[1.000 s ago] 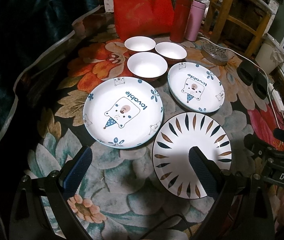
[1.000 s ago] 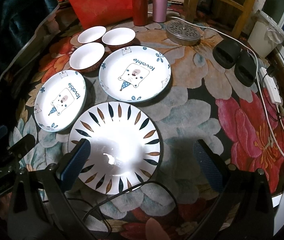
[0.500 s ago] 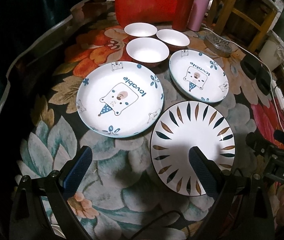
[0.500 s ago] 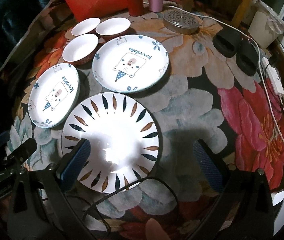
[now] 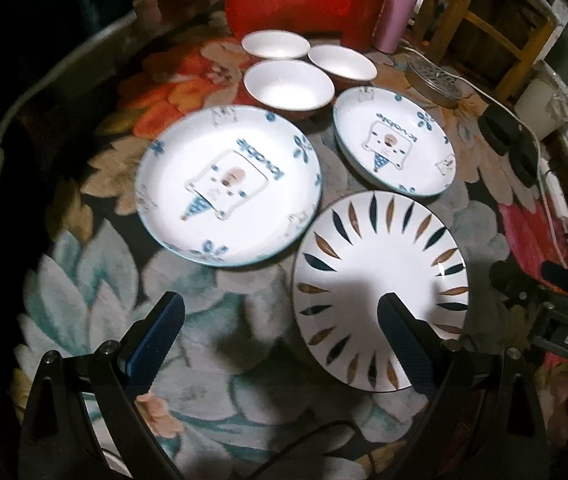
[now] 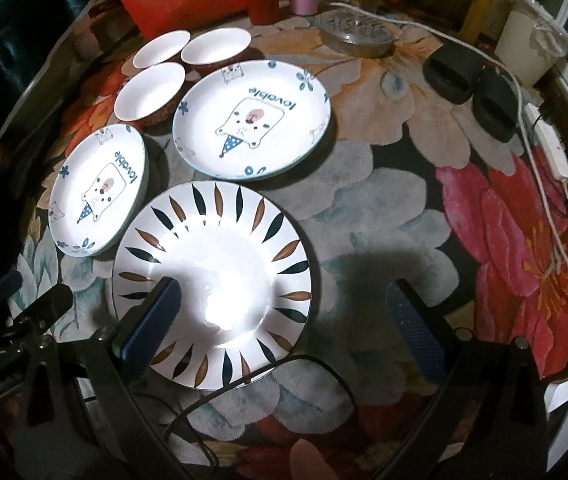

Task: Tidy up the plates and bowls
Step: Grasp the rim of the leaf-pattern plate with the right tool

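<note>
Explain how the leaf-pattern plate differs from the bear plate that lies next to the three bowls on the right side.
The leaf-pattern plate carries dark blue and brown leaves radiating around its rim and a plain white centre; the bear plate has a cartoon bear and the word "lovable" in the middle, with small blue flowers at the rim. The leaf-pattern plate lies nearest the cameras, the bear plate farther back. Both are round, white, empty and flat on the floral cloth.

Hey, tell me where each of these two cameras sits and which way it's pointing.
Left wrist: on the left gripper, looking forward and down over the floral tablecloth; its own blue fingers show, spread open, plus the other gripper's black body at right.
Right wrist: on the right gripper, same direction, further right; its open fingers show.
Both share the leaf-pattern plate, two bear plates and three bowls.
</note>
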`<action>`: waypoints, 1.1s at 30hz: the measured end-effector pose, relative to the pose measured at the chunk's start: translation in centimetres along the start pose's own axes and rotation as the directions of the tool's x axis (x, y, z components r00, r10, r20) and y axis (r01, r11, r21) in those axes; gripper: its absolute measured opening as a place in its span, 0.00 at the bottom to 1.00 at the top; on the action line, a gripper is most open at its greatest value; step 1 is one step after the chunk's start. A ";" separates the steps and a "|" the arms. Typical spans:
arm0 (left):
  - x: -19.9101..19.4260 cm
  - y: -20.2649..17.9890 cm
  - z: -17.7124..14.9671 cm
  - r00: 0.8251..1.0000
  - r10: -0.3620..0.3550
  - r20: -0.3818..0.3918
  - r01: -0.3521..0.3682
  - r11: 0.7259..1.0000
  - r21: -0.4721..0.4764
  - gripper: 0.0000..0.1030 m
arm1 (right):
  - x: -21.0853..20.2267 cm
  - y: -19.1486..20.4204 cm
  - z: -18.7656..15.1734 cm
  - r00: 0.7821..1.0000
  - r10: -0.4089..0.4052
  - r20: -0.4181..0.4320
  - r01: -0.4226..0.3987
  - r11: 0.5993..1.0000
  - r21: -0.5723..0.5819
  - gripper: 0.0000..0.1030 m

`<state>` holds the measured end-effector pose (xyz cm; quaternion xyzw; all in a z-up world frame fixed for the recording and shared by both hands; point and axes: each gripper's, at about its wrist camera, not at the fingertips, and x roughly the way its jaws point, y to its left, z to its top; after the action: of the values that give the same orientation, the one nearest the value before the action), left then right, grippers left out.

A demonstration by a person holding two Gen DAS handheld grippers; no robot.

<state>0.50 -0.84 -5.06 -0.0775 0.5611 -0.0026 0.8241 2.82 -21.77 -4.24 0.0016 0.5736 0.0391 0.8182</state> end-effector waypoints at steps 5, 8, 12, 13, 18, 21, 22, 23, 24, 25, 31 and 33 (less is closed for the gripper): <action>3.0 0.4 -0.1 0.996 -0.083 -0.045 0.081 0.995 -0.052 0.95 | 3.0 -1.8 0.2 0.996 0.064 -0.058 -0.063 0.998 0.004 0.99; 4.9 0.3 0.0 0.994 -0.095 -0.058 0.091 0.994 -0.061 0.95 | 4.9 -3.0 0.4 0.993 0.092 -0.080 -0.090 0.996 0.021 0.99; 7.4 0.4 0.1 0.989 -0.122 -0.088 0.116 0.991 -0.069 0.90 | 7.3 -3.5 0.6 0.979 0.169 -0.117 -0.167 0.985 0.033 0.91; 8.0 0.4 0.1 0.986 -0.135 -0.095 0.128 0.989 -0.078 0.89 | 8.1 -3.5 0.6 0.969 0.203 -0.142 -0.200 0.979 0.039 0.88; 10.6 0.5 -0.2 0.970 -0.191 -0.153 0.172 0.977 -0.128 0.79 | 10.8 -3.7 0.3 0.933 0.287 -0.216 -0.272 0.957 0.096 0.59; 10.6 0.4 -0.2 0.967 -0.206 -0.147 0.187 0.973 -0.131 0.72 | 10.7 -3.9 0.2 0.929 0.314 -0.196 -0.302 0.949 0.089 0.39; 10.7 0.3 -0.1 0.968 -0.199 -0.154 0.181 0.976 -0.122 0.72 | 11.0 -3.9 0.1 0.927 0.311 -0.211 -0.300 0.950 0.084 0.32; 10.7 0.2 -0.1 0.968 -0.194 -0.157 0.177 0.977 -0.121 0.71 | 11.0 -4.1 0.1 0.928 0.311 -0.206 -0.300 0.950 0.082 0.31; 10.8 0.2 0.0 0.969 -0.192 -0.156 0.175 0.977 -0.120 0.69 | 10.9 -4.3 0.0 0.925 0.318 -0.206 -0.306 0.948 0.089 0.27; 10.8 0.1 -0.1 0.970 -0.188 -0.152 0.172 0.978 -0.116 0.68 | 11.0 -4.6 -0.1 0.925 0.319 -0.204 -0.306 0.947 0.095 0.21; 10.6 -0.1 -0.3 0.974 -0.182 -0.137 0.169 0.980 -0.101 0.67 | 10.9 -5.2 -0.3 0.925 0.322 -0.200 -0.307 0.946 0.102 0.19; 10.7 -0.7 -0.2 0.959 -0.234 -0.159 0.219 0.970 -0.108 0.63 | 11.2 -5.2 0.0 0.925 0.322 -0.201 -0.307 0.946 0.103 0.19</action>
<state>4.33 -2.49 -14.89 -0.1775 0.6163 -0.0787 0.7632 6.94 -26.22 -14.96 0.1178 0.6522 0.1499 0.7337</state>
